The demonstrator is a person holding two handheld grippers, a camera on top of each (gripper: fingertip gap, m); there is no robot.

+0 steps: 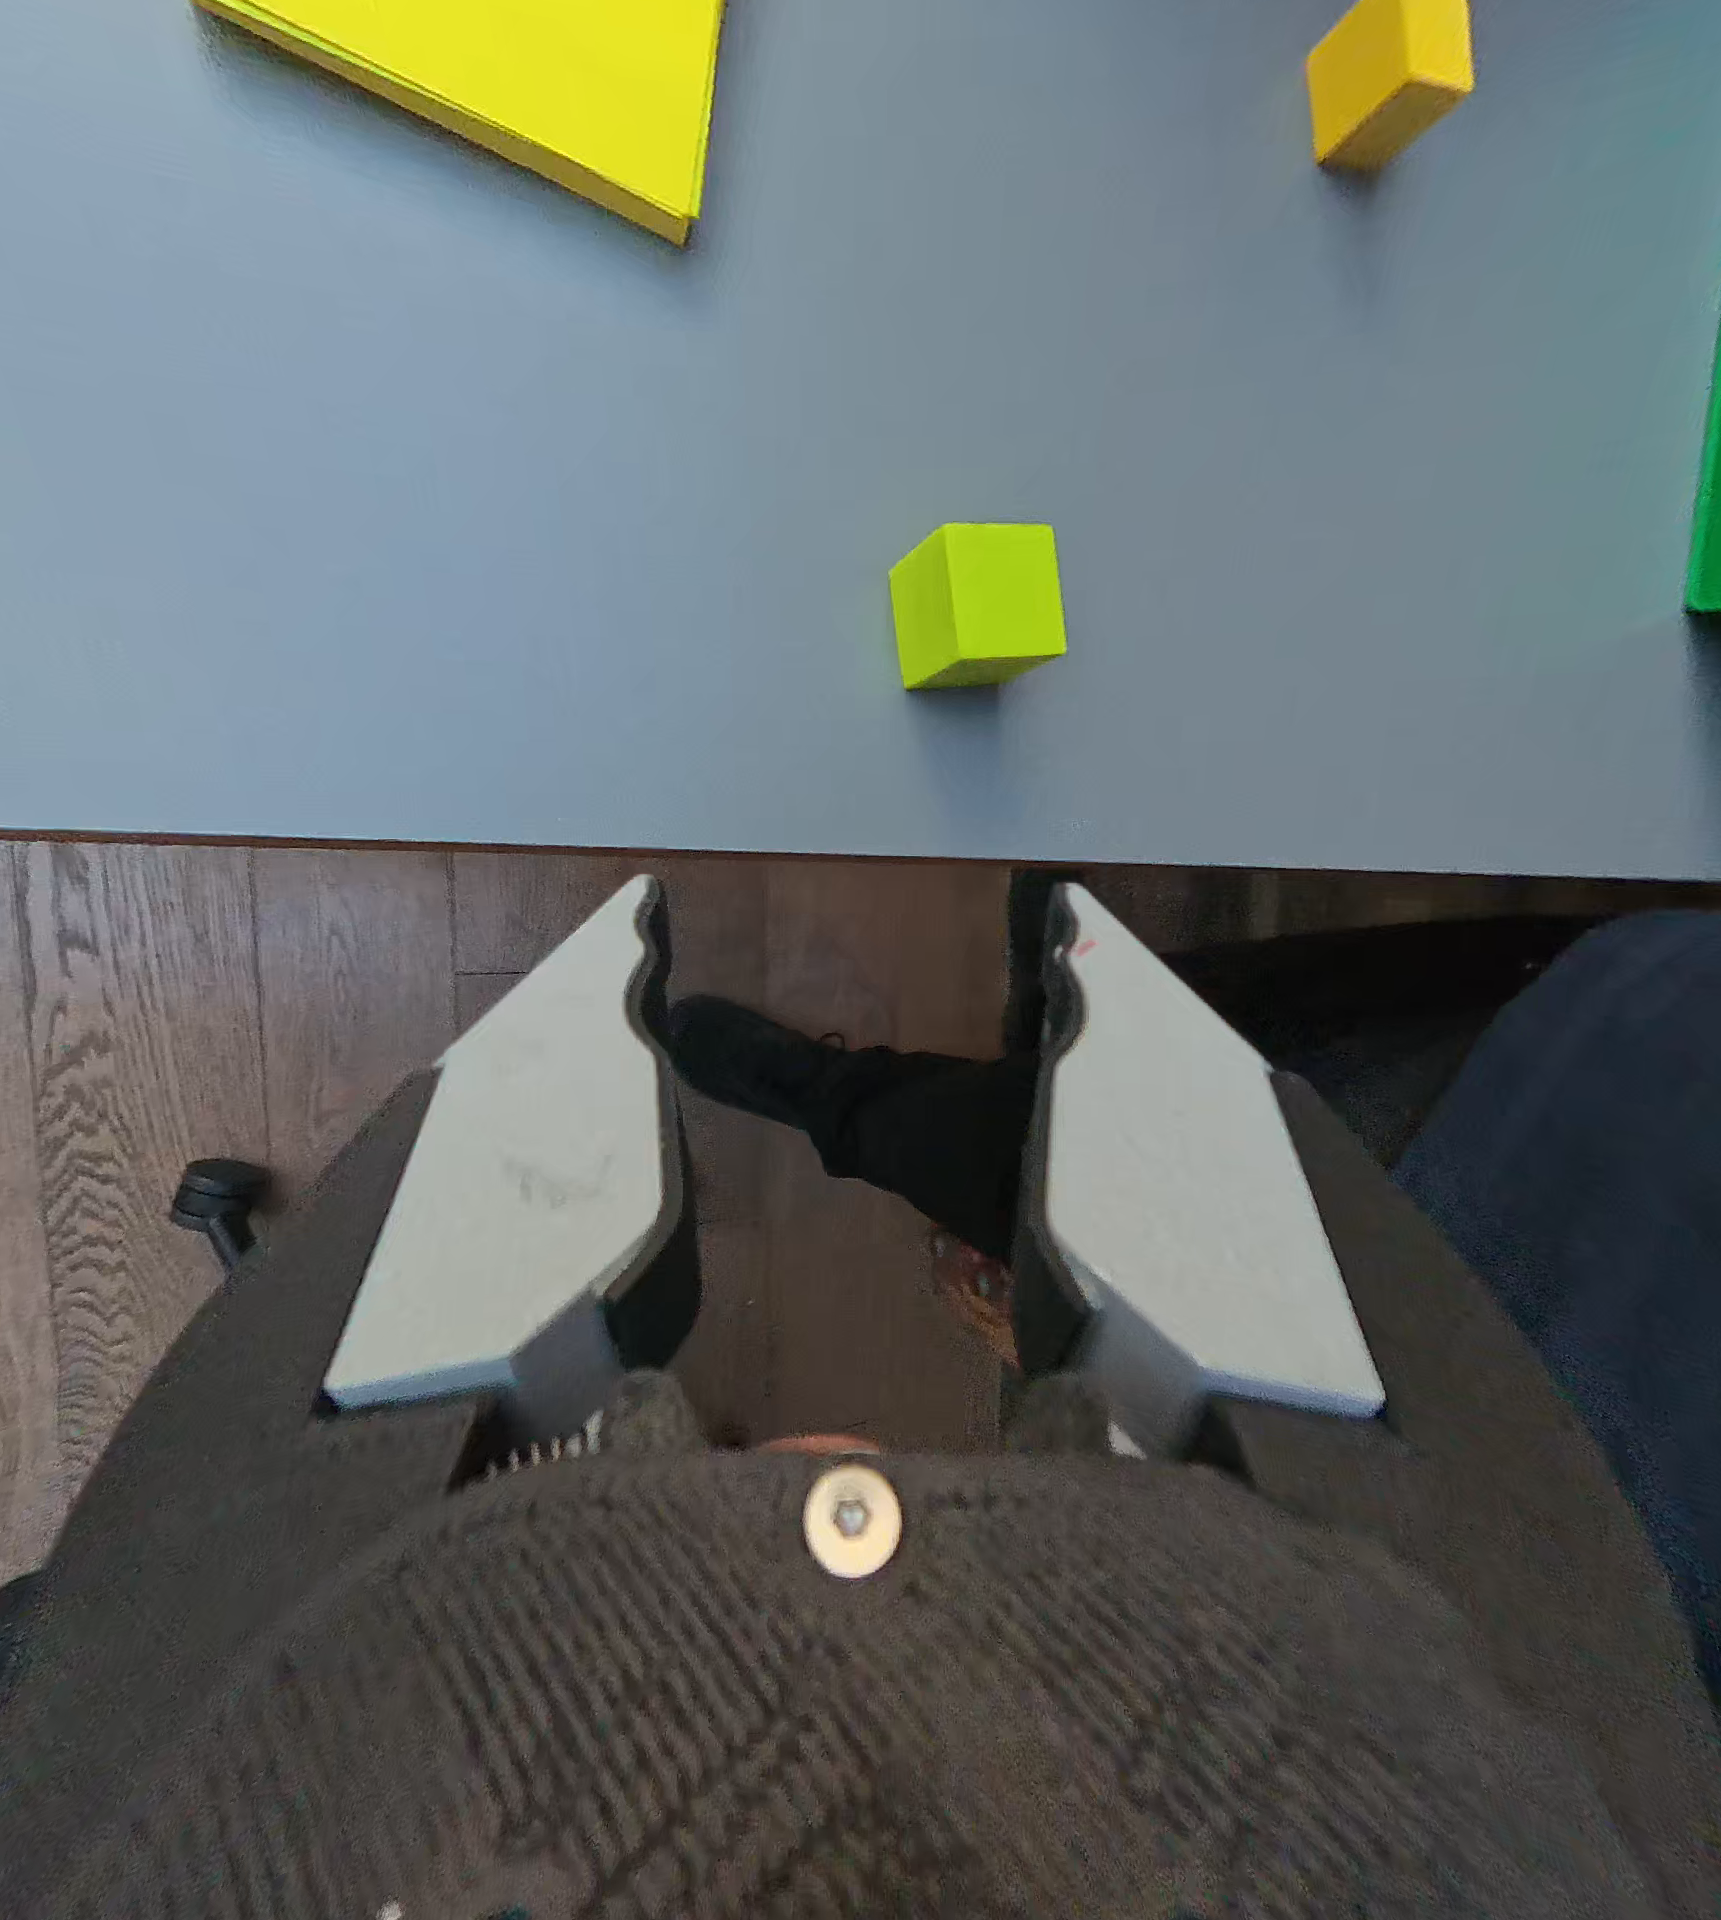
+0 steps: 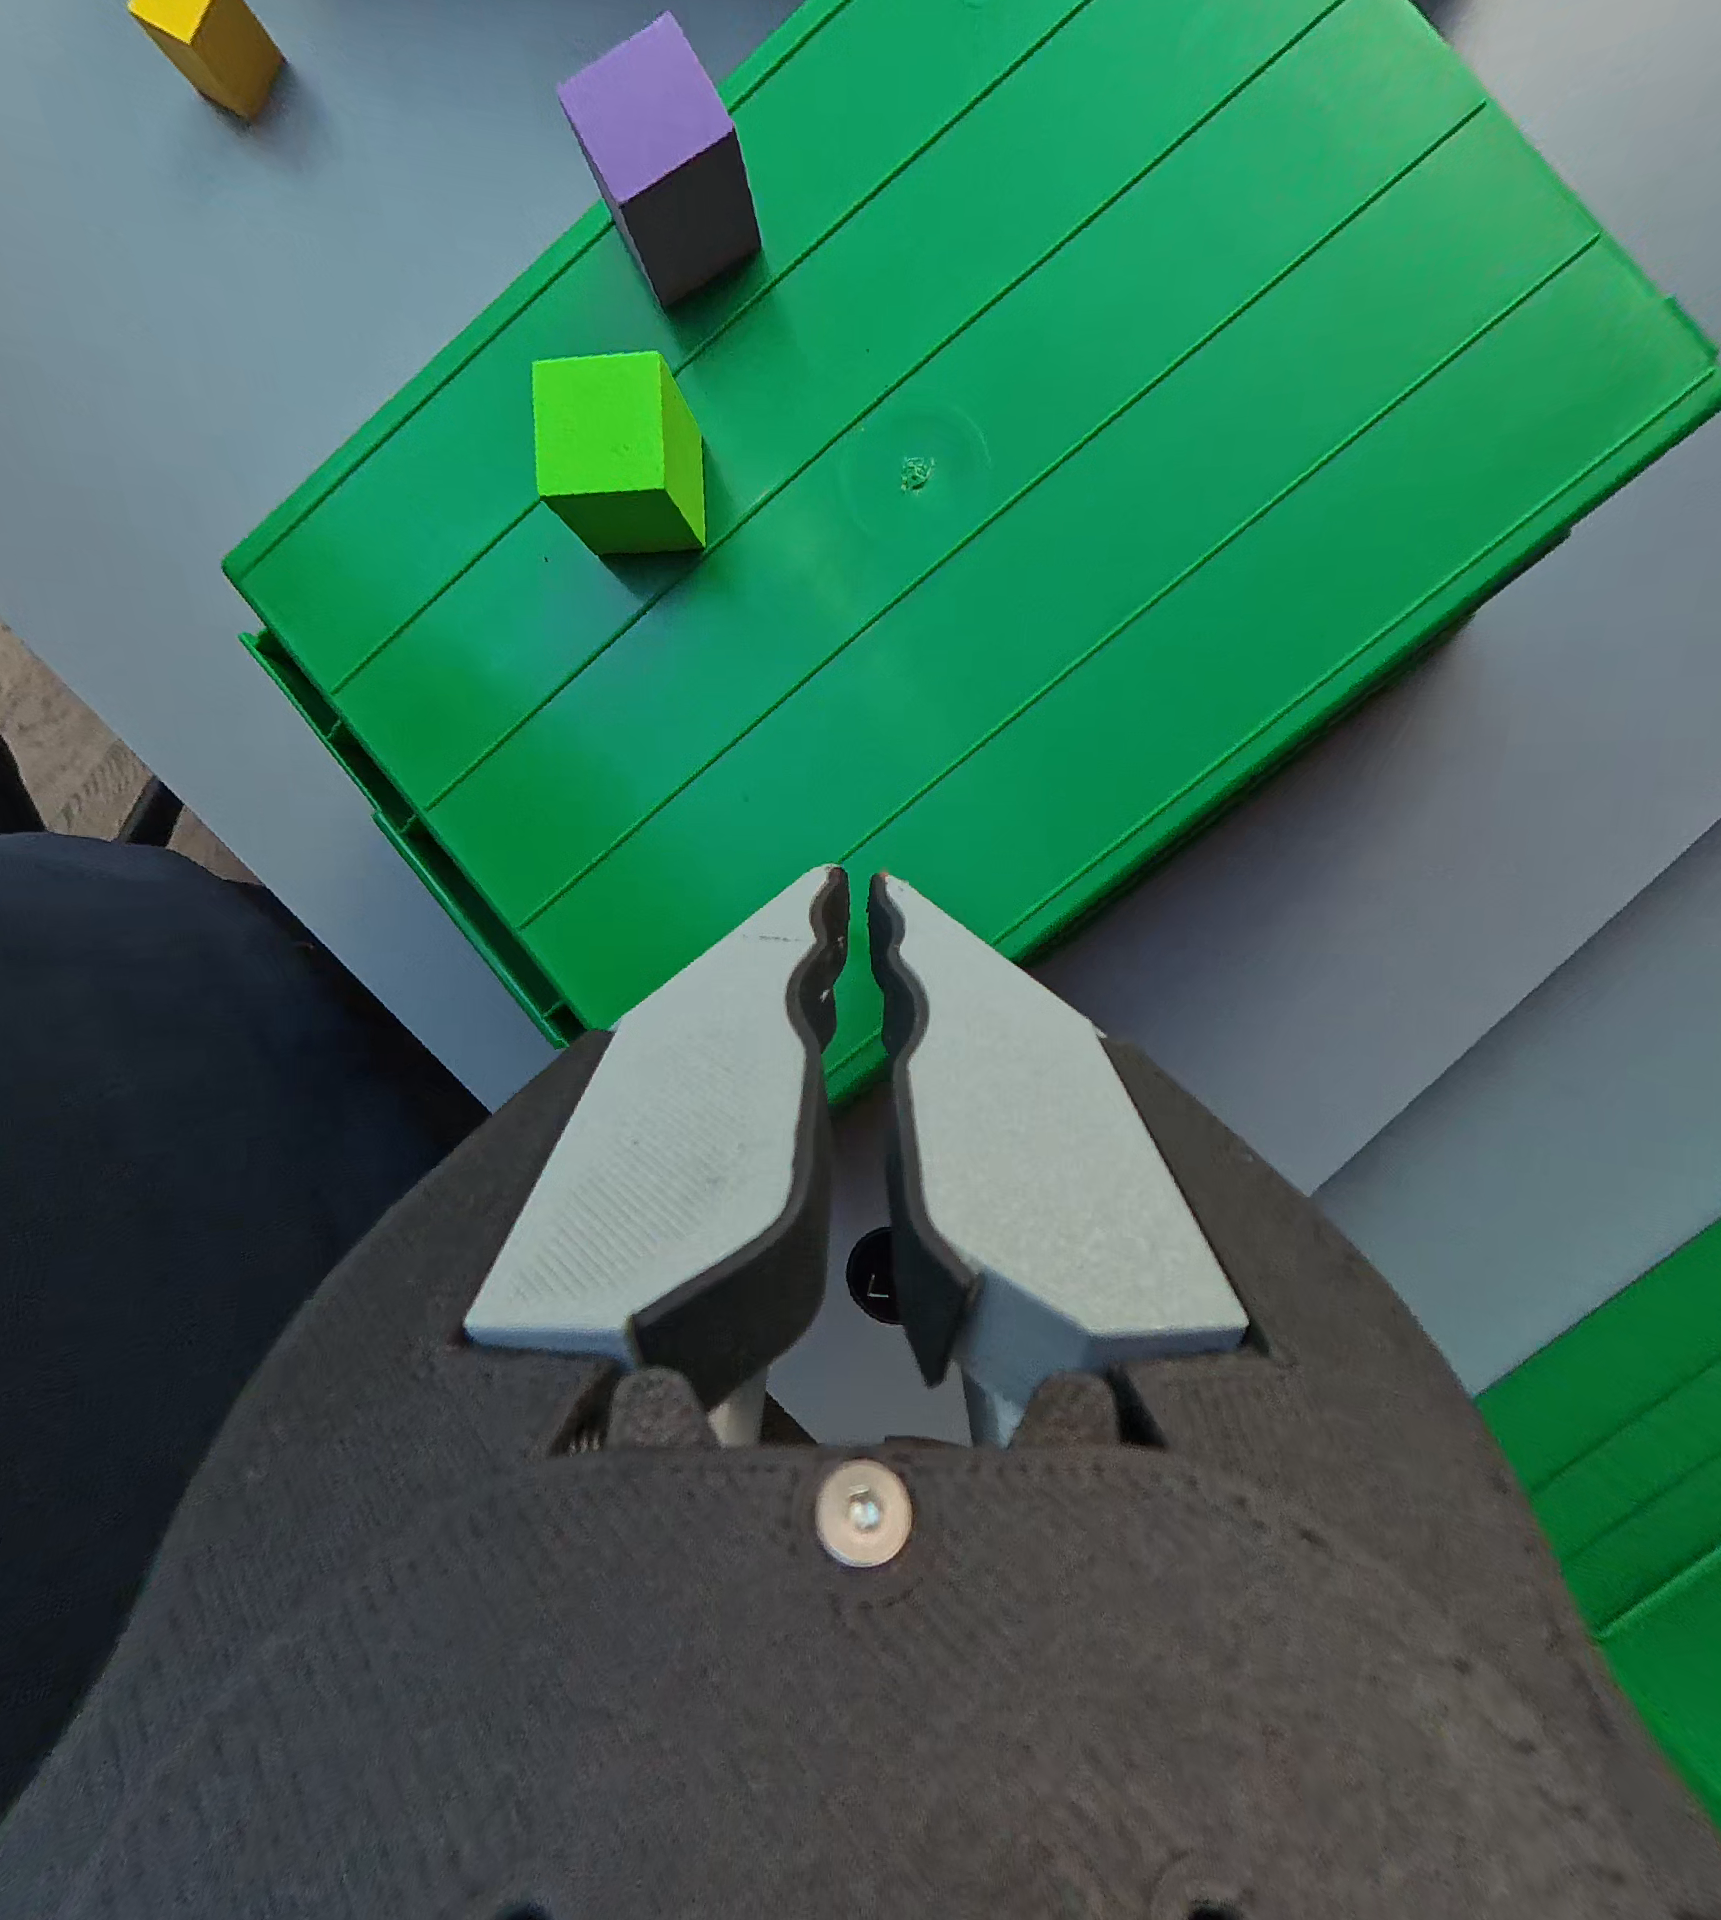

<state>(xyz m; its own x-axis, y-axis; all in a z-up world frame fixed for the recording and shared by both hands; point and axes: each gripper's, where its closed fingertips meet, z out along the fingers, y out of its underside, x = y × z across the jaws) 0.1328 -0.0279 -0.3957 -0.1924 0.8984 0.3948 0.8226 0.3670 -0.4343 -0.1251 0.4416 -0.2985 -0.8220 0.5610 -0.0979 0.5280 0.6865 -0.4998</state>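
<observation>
Grey desk [image 1: 316, 520] over wood floor [image 1: 56, 1143]. Upturned green bin [image 2: 1043, 468] serves as a platform, carrying a purple block [image 2: 669, 156] and green block [image 2: 617, 457] near one edge. Lime cube [image 1: 975, 603] sits alone on the desk. Left tongs [image 1: 851, 914] gape wide, empty, short of the desk edge; right tongs [image 2: 858, 883] nearly closed, empty, over the bin.

The desk [image 1: 420, 571] is showing a smooth matt grey top. The floor [image 1: 56, 1091] is looking like grained wood. The bin [image 2: 1043, 468] is gleaming as ribbed green plastic. The blocks [image 2: 617, 447] are looking matt-painted.
</observation>
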